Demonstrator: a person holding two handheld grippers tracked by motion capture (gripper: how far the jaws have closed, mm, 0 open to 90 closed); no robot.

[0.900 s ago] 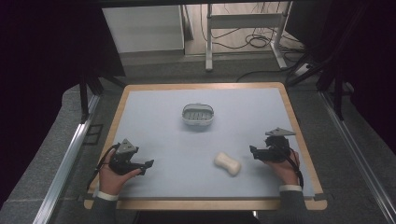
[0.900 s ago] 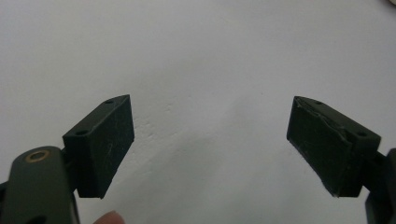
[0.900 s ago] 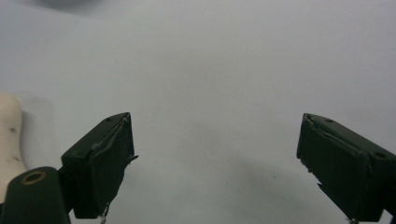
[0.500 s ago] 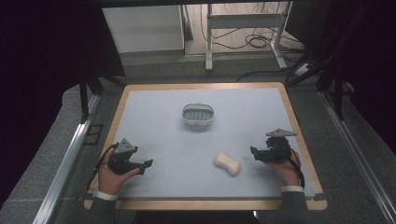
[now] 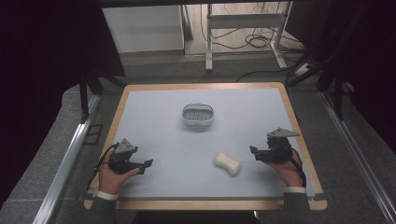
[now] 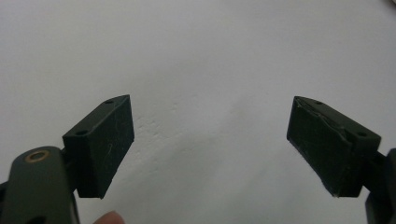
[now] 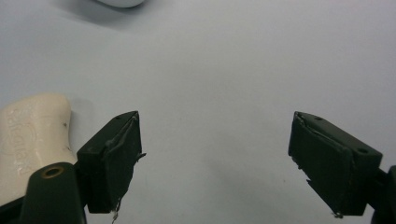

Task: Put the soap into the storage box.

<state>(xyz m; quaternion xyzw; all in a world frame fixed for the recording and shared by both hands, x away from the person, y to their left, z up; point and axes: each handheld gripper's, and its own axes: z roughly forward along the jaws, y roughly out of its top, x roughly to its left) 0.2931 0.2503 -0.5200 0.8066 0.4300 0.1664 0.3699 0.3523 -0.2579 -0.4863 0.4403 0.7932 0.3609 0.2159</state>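
At eight o'clock on the pale blue table mat [image 5: 159, 121] the left gripper [image 5: 145, 164] rests, jaws wide and empty. The cream waisted soap bar [image 5: 228, 163] lies at five o'clock; the white oval slatted soap dish [image 5: 198, 115] sits near centre, toward twelve. The right gripper [image 5: 254, 152], wide and empty at four o'clock, may nudge the slick bar away.

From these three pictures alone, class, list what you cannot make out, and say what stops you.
- Soap bar, right gripper view: embossed lettering unreadable, cut by the left edge and hidden behind the near jaw.
- Soap dish, right gripper view: cut off by the top edge.
- Soap dish, high view: ribbed inside too small to tell apart.
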